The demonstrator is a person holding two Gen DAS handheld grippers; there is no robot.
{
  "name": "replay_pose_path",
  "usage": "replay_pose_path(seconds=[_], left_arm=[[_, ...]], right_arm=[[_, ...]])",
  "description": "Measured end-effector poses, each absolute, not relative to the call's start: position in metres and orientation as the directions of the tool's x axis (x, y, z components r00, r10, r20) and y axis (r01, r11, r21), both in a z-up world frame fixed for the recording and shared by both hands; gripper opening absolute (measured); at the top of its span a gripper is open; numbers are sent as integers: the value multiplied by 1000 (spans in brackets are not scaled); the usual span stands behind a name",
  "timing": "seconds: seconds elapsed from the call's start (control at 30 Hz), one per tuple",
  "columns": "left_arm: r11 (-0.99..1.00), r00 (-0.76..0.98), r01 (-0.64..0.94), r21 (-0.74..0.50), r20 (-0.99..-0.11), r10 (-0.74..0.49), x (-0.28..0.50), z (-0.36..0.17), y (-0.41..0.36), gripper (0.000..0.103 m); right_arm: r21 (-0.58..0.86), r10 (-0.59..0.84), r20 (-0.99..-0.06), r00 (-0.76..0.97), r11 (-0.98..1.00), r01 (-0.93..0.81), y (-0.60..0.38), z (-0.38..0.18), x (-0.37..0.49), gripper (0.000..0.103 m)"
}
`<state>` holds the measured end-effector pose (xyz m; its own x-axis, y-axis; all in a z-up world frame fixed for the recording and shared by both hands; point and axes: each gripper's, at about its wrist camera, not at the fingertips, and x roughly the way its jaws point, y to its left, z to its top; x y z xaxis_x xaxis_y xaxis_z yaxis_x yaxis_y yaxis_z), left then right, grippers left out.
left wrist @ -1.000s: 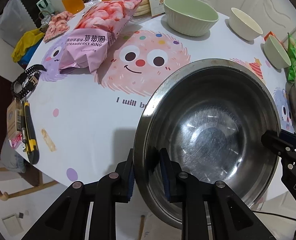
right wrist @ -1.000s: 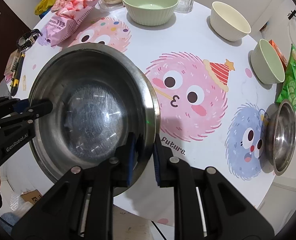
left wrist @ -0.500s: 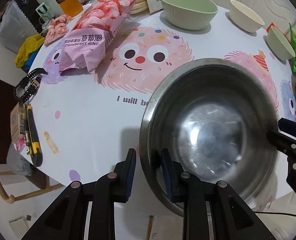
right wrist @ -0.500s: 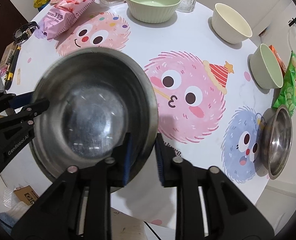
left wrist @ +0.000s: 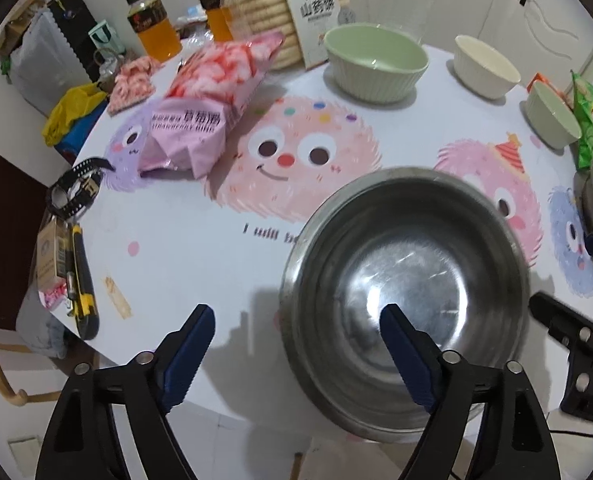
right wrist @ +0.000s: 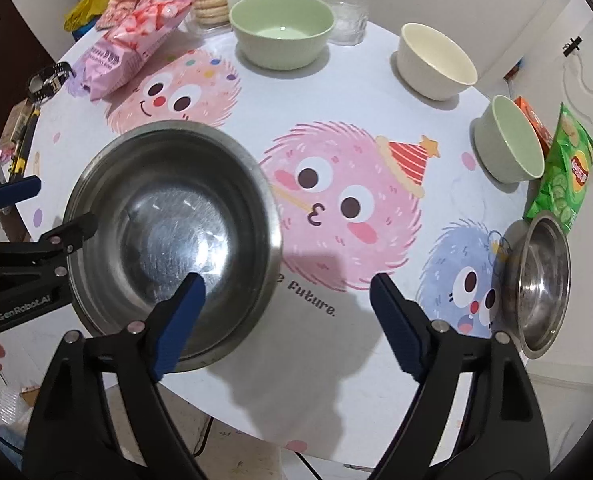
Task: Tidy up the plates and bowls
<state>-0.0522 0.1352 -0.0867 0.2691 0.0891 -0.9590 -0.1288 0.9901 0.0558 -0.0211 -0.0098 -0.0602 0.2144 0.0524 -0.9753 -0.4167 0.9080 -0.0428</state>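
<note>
A large steel bowl (left wrist: 408, 292) (right wrist: 168, 232) sits on the cartoon-print round table (left wrist: 184, 248) near its front edge. My left gripper (left wrist: 296, 320) hangs over the bowl's left rim. Its jaws are opening wide and its pads (left wrist: 188, 344) touch nothing. My right gripper (right wrist: 286, 284) straddles the bowl's right rim the same way, jaws opening, pads (right wrist: 396, 320) clear of the metal. A small steel bowl (right wrist: 536, 284) lies at the right edge. Further back stand a large green bowl (right wrist: 282, 30), a cream bowl (right wrist: 436, 60) and a small green bowl (right wrist: 510, 140).
A pink snack bag (left wrist: 208, 100), juice bottles (left wrist: 152, 28) and a biscuit pack (left wrist: 296, 8) crowd the back left. A watch (left wrist: 76, 192) and a yellow utility knife (left wrist: 82, 280) lie at the left edge. A green crisp bag (right wrist: 564, 168) and a glass (right wrist: 350, 20) are also present.
Both grippers were shut on the large steel bowl's rim and have let go, jaws spreading wide. The bowl now rests on the table.
</note>
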Motion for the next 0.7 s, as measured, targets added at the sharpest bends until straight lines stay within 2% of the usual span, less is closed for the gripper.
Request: replay_pose_path(seconds=[0.07,0.1,0.43,0.7], left_arm=[[991,288,-126,56,-953,90,-51,-80,130,98],[991,295,-123,57,-951,92,-50,-77,127,103],[999,347,-45,18,-937,33,-32,-50,80,103],[996,335,81,-37,-940,-63,-5,-39,2,103]], right_arm=[[-36,62,-972,225,913,-407,-15,-56,-21,102],[-36,64,-970,233,915,-402,-17,-54,-21,102],[10,102,-953,287,952,-307,-73,-31,-19,102],[15,58,-940,335,991,-131,-171,-16,-20,103]])
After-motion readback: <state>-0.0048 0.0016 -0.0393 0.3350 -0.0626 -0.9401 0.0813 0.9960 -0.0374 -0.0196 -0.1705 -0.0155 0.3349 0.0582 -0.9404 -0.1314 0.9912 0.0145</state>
